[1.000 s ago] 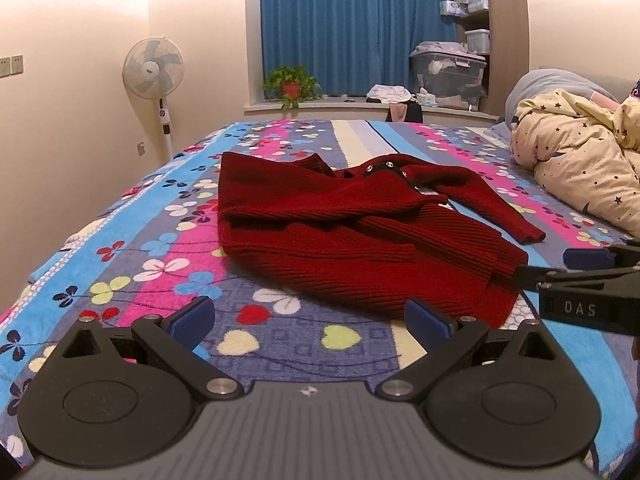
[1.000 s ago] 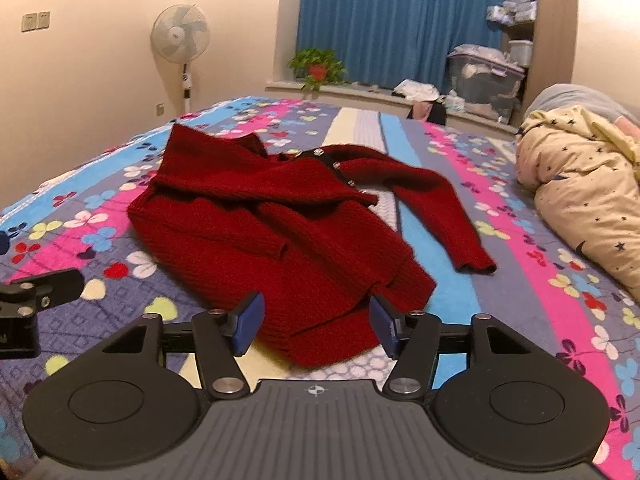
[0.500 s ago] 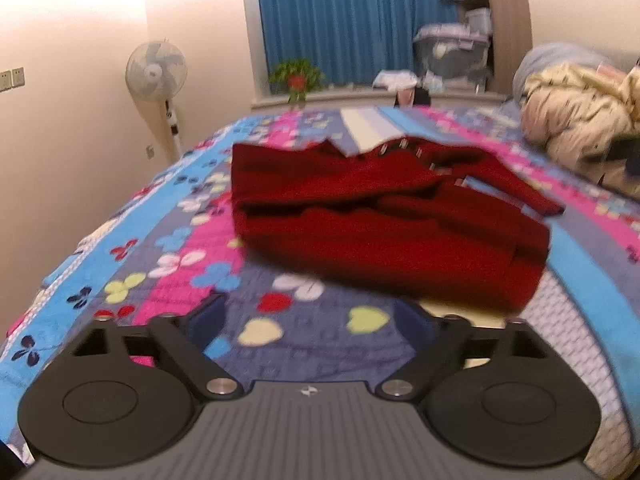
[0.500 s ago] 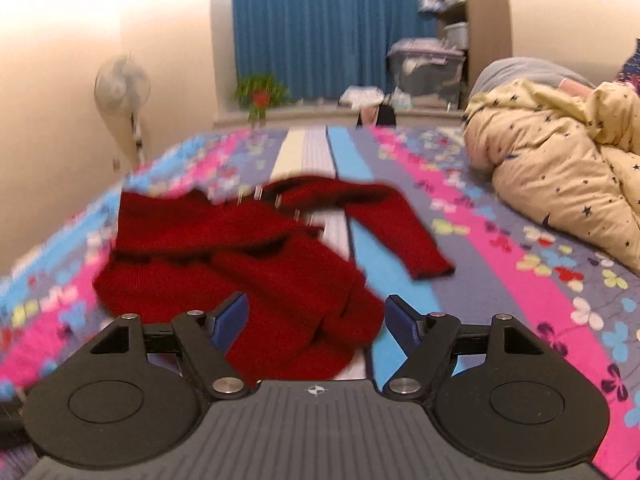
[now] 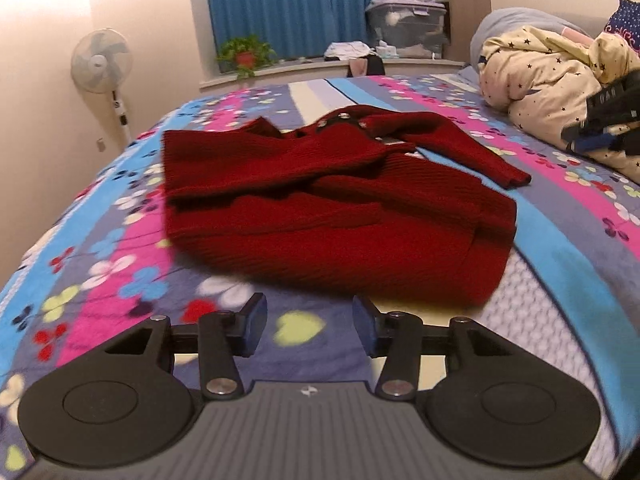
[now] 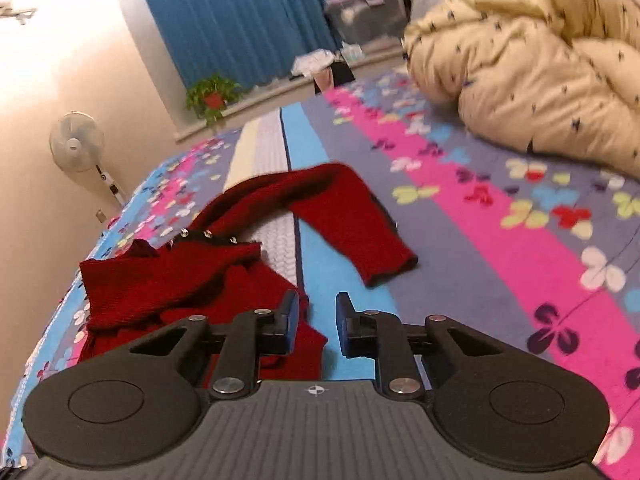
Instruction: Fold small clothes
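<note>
A dark red knitted sweater (image 5: 328, 208) lies crumpled on the bed, partly folded over itself, one sleeve (image 5: 472, 152) stretched out to the right. My left gripper (image 5: 308, 328) is open and empty, just short of the sweater's near hem. My right gripper (image 6: 316, 322) is open with a narrow gap, empty, held above the sweater's right side (image 6: 180, 284); the sleeve (image 6: 352, 220) and its cuff lie ahead of it. The right gripper also shows at the right edge of the left wrist view (image 5: 608, 116), blurred.
The bed has a striped floral cover (image 5: 560, 240). A cream star-print duvet (image 6: 532, 76) is bunched at the right. A standing fan (image 5: 102, 64) is by the left wall. A potted plant (image 5: 244, 52) and storage boxes (image 5: 408, 24) sit by the blue curtain.
Both grippers' jaws have narrowed. The right gripper has risen and swung right toward the sleeve, tilting its view. The left gripper has edged closer to the sweater's hem.
</note>
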Available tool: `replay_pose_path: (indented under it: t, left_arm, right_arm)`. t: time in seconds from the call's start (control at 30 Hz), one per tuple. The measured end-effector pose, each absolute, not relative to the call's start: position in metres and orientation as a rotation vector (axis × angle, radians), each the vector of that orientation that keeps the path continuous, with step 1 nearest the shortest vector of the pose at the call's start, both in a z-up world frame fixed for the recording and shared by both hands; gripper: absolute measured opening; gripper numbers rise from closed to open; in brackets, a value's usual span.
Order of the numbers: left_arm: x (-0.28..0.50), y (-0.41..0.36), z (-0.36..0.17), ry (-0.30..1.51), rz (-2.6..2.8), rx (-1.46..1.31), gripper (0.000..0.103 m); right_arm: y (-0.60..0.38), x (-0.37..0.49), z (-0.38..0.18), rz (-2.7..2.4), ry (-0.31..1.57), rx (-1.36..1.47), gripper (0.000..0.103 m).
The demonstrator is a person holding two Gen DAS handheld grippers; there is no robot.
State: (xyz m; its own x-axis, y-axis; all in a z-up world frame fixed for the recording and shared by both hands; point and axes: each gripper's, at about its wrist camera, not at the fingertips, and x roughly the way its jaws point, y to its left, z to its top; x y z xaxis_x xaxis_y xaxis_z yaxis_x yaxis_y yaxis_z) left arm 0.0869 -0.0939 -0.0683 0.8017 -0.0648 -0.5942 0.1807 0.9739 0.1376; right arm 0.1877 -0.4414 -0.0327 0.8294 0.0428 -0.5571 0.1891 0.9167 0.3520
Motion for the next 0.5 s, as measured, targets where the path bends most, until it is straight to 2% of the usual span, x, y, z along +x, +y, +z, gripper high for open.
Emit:
replay_pose_path:
  t: [0.17, 0.23, 0.37, 0.43, 0.47, 0.5]
  left_arm:
    - [0.150, -0.146, -0.072, 0.672, -0.119, 0.168, 0.084]
    - [0.178, -0.162, -0.082, 0.715, -0.082, 0.170, 0.087]
    - [0.216, -0.178, -0.110, 0.831, -0.052, 0.177, 0.086]
    - [0.227, -0.177, -0.121, 0.868, -0.047, 0.187, 0.080]
    - [0.226, -0.174, -0.122, 0.857, -0.065, 0.185, 0.058]
    - [0.225, -0.173, -0.119, 0.847, -0.087, 0.200, 0.041]
  right_arm:
    - [-0.445, 0.199, -0.045, -0.066, 0.637, 0.490, 0.023]
    - [-0.444, 0.201, -0.046, -0.063, 0.641, 0.493, 0.023]
    - [-0.443, 0.206, -0.049, -0.054, 0.649, 0.492, 0.023]
    - [-0.443, 0.207, -0.050, -0.047, 0.647, 0.488, 0.023]
    - [-0.443, 0.207, -0.050, -0.044, 0.648, 0.484, 0.023]
    - [-0.443, 0.208, -0.051, -0.041, 0.650, 0.481, 0.023]
